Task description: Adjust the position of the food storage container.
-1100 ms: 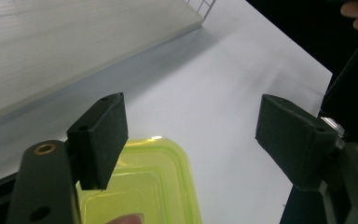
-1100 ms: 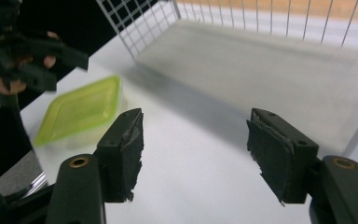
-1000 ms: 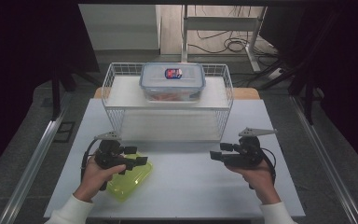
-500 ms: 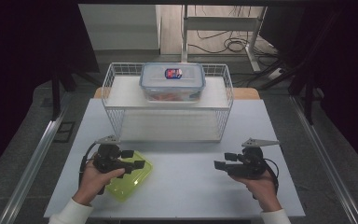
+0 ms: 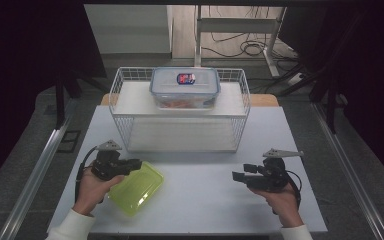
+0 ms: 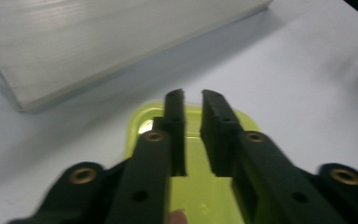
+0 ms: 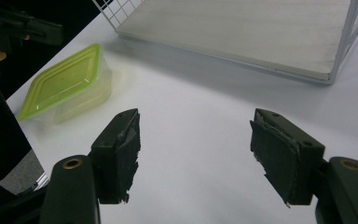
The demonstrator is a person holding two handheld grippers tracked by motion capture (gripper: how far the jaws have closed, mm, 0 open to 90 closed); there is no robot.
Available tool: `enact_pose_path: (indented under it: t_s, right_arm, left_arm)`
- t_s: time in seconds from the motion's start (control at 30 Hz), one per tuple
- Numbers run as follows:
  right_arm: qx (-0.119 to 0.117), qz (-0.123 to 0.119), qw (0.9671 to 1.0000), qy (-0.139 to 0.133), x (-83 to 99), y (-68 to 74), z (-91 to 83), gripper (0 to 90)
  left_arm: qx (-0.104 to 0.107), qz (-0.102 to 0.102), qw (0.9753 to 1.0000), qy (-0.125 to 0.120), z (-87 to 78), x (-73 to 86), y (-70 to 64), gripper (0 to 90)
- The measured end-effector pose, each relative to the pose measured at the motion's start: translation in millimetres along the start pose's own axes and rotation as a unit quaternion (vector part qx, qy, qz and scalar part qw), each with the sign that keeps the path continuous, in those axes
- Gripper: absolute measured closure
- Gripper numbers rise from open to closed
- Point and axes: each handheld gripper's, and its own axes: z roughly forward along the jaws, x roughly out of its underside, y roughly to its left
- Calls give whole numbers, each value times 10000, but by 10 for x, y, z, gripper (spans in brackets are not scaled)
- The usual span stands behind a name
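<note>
A clear tub with a lime-green lid [image 5: 138, 188] rests on the white table near the front left; it also appears as the green-lidded tub [image 7: 64, 85] and the green lid [image 6: 193, 156]. My left gripper [image 5: 136, 164] hovers just over the tub's left end, pointing right. Its jaws are drawn together to a thin slit with nothing between them, left gripper [image 6: 193, 95]. My right gripper [image 5: 237, 176] is at the front right and points left. In its own view the right gripper [image 7: 196, 116] stands wide open and empty above bare table.
A white wire rack [image 5: 118, 107] stands across the middle of the table, with a pale board [image 7: 242, 32] as its floor. On its upper shelf sits a clear box with a blue-rimmed lid [image 5: 185, 87]. Table edges fall away left and right.
My right gripper has drawn back toward the front edge. My left gripper has slid a little to the left along the green tub. The tub lies where it was.
</note>
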Motion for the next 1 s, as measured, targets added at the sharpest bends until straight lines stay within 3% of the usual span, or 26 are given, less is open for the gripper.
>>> enact_pose_path:
  t_s: [0.07, 0.27, 0.4, 0.53, 0.87, 1.0]
  right_arm:
    - [0, 3, 10000, -1, 0, 2, -1, 330]
    - [-18, 102, 9999, -76, -14, -8, -13, 327]
    - [8, 104, 9999, -55, -2, -29, -11, 327]
    - [21, 131, 9999, -28, 1, -49, 1, 327]
    - [28, 96, 9999, -7, -9, -31, 12, 327]
    - [24, 92, 10000, -7, -7, -27, 7, 327]
  left_arm:
    - [-56, -18, 10000, 56, 14, -33, 73, 839]
    - [-548, -57, 9975, 448, 169, -60, 264, 897]
    - [-557, -90, 9965, 610, 224, -66, 306, 899]
    - [-680, -111, 9940, 846, 293, -59, 374, 897]
    - [-495, -84, 9918, 1178, 426, -56, 366, 898]
    - [-434, -37, 9920, 1181, 462, -68, 337, 900]
